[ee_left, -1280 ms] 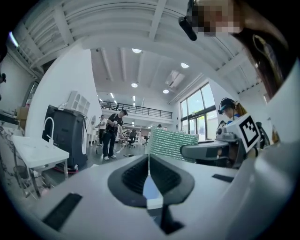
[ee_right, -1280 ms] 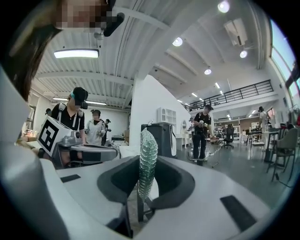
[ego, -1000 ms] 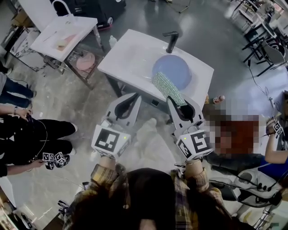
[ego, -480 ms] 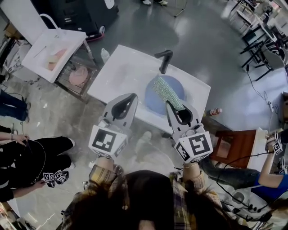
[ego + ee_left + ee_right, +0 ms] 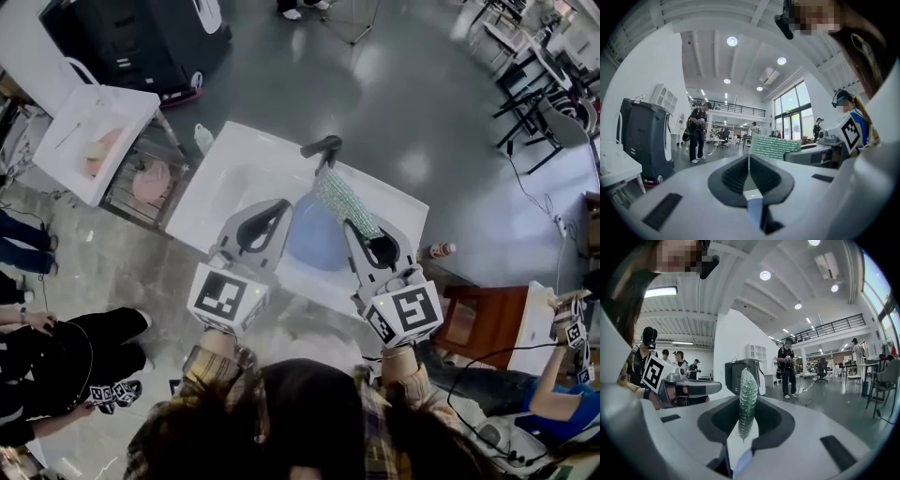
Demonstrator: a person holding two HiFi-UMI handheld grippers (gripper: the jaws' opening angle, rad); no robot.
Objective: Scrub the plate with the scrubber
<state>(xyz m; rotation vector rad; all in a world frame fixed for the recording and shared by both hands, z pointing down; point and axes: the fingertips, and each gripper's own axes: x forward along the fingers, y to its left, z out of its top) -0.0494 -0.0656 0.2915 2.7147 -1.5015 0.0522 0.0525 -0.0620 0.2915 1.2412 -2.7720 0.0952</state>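
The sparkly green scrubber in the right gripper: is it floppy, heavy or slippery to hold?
Probably light: the scrubber, pinched at one end by the right gripper, sticks out without drooping. That also suggests it's springy rather than limp. Its knobbly mesh surface looks rough, so it's unlikely to slip.

Head cam steep down; tool cams level, both catch scrubber (image 5: 747, 399).

A pale blue round plate (image 5: 314, 246) lies flat in the white sink (image 5: 234, 183). The glittery green scrubber (image 5: 345, 202), a long flat strip, juts from the closed right gripper (image 5: 364, 232) over the plate.
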